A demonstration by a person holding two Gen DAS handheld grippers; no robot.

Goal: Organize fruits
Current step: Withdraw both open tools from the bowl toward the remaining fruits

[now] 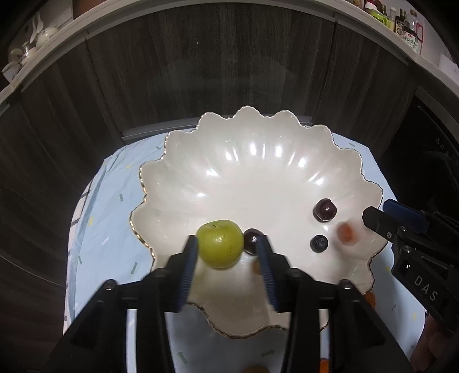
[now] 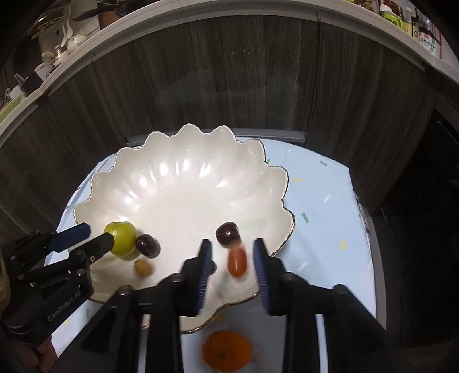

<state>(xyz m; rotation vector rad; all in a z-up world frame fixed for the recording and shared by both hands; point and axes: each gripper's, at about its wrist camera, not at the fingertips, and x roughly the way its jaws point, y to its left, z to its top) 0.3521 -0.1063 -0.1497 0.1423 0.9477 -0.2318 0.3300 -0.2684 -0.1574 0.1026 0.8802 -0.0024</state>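
A white scalloped plate with a gold rim point(image 1: 258, 160) point(image 2: 178, 160) sits on a light blue cloth. My left gripper point(image 1: 226, 244) point(image 2: 94, 236) is open over its near left part, and a green fruit point(image 1: 219, 244) point(image 2: 120, 238) lies between the fingers against the left one. A dark grape point(image 1: 252, 239) point(image 2: 147, 244) lies beside it. My right gripper point(image 2: 233, 252) point(image 1: 378, 215) is open above a blurred small red tomato point(image 2: 237, 261) point(image 1: 344, 233). Another dark grape point(image 1: 325, 210) point(image 2: 227, 233), a blueberry point(image 1: 319, 243) and a small tan fruit point(image 2: 143, 267) lie in the plate.
An orange point(image 2: 226, 353) lies on the blue cloth point(image 2: 324, 218) just in front of the plate. Dark wood cabinet fronts point(image 1: 200, 71) stand behind the table. A counter above carries crockery point(image 1: 25, 48) on the left and bottles point(image 1: 401, 25) on the right.
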